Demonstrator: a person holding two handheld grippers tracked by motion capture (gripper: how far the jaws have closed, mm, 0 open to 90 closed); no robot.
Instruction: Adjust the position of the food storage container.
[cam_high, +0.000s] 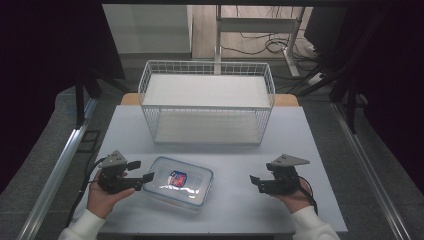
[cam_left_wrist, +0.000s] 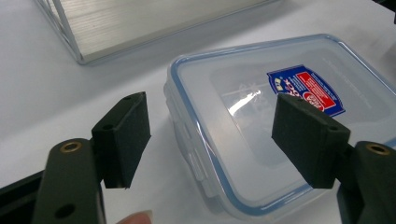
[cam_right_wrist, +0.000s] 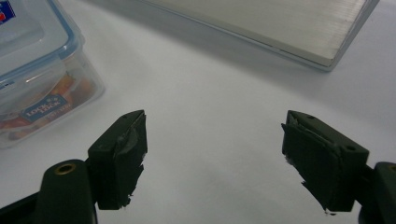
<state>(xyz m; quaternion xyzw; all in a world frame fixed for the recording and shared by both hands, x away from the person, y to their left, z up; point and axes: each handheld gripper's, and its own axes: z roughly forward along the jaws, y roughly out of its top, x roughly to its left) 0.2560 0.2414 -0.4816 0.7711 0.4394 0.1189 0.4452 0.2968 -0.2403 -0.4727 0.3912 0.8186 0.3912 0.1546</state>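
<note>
On the table (cam_high: 310, 150), toward the far edge: a wire basket (cam_high: 207, 102), roughly centred. Nearer the person, just left of centre: a lidded food box (cam_high: 178, 182), lying flat, well apart from the basket. At the box's left end: the left gripper (cam_high: 141, 171), jaws spread to either side of that end, one over the lid, one beside the box's side, not pressing on it. Off to the right of the box, apart from it: the right gripper (cam_high: 256, 182), jaws spread over bare table, pointing left toward the box. Beyond the table's far edge: a desk frame (cam_high: 260, 30) and cables (cam_high: 260, 46) on the floor.
</note>
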